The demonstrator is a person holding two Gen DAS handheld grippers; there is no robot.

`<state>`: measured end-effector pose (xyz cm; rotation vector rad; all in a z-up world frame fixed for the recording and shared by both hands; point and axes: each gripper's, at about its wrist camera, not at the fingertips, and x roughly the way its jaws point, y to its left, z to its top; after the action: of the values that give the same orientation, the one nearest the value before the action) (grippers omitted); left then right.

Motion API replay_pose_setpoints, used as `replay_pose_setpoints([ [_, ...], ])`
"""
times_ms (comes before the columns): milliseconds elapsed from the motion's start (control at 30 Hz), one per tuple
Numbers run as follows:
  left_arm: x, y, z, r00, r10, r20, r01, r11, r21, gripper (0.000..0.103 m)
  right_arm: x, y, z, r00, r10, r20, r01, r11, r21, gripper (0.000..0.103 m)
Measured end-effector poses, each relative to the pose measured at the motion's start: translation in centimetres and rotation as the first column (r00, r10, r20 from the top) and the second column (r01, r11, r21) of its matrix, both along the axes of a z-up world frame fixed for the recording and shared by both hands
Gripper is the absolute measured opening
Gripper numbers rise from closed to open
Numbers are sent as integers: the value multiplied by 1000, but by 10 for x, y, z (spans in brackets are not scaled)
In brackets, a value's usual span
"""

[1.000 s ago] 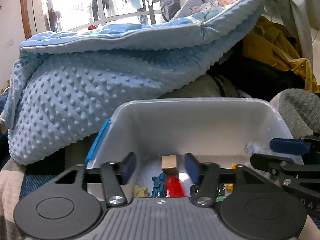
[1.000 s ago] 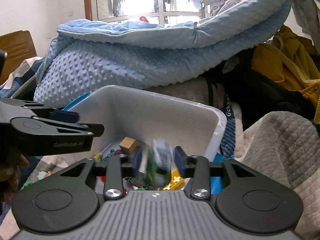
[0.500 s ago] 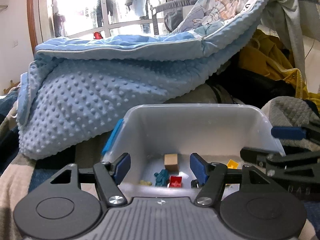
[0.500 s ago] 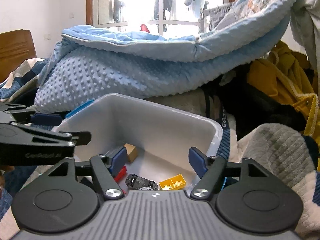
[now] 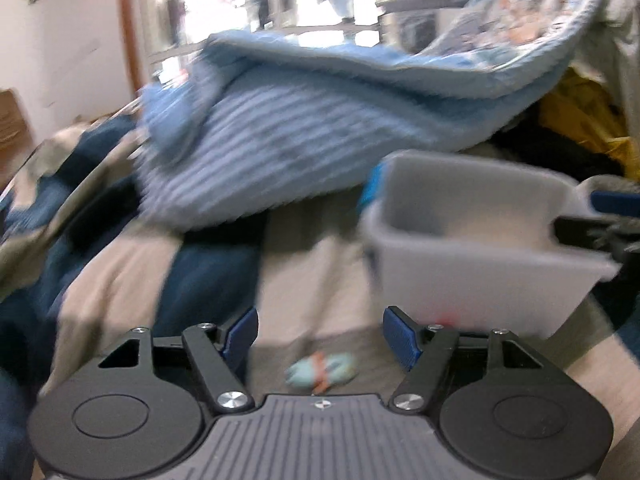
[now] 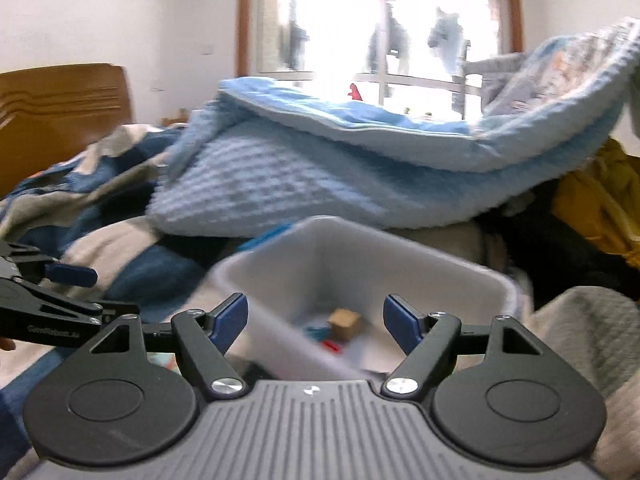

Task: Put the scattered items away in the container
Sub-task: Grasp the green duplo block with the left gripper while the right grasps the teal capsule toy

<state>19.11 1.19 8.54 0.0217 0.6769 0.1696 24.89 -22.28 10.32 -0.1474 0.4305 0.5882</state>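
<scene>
The grey plastic bin [image 5: 472,248] [image 6: 460,276] stands on the bedding. Inside it lie a tan wooden cube [image 6: 345,322] and small red and blue toys. My left gripper [image 5: 320,336] is left of the bin, low over the bed, jaws opening with nothing between them. A pale teal toy with an orange band [image 5: 322,372] lies on the bedding just below them. My right gripper [image 6: 316,322] hovers at the bin's near side, jaws opening and empty. The picture is blurred by motion.
A light blue dotted blanket [image 6: 320,176] is heaped behind the bin. Yellow and dark clothes [image 6: 592,208] pile at the right, a grey knit [image 6: 580,332] beside the bin. The blue and beige bedding [image 5: 168,272] spreads left. A wooden headboard [image 6: 60,112] stands far left.
The left gripper swung left, away from over the bin to the bedding, and opened wider. The right gripper let a green and white toy fall into the bin, opened and drew back.
</scene>
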Motion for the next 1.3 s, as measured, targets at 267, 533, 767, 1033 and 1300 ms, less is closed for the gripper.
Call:
replay_pose_setpoints([
  [267, -23, 26, -59, 994, 38, -106, -39, 999, -7, 73, -28, 43, -38, 992, 108, -68, -111, 993, -43, 76],
  [533, 1, 15, -97, 990, -20, -142, 21, 1000, 3, 66, -20, 69, -67, 978, 184, -99, -192, 978, -77, 74],
  [767, 17, 22, -115, 989, -51, -139, 42, 997, -71, 40, 5, 94, -86, 955, 259, -141, -272, 959, -80, 72],
  [1033, 8, 23, -115, 985, -75, -157, 72, 997, -28, 37, 35, 137, -123, 901, 370, -225, -399, 912, -98, 66],
  [1300, 0, 40, -115, 984, -62, -167, 49, 995, -82, 36, 49, 161, -154, 875, 415, -249, -455, 881, -131, 52],
])
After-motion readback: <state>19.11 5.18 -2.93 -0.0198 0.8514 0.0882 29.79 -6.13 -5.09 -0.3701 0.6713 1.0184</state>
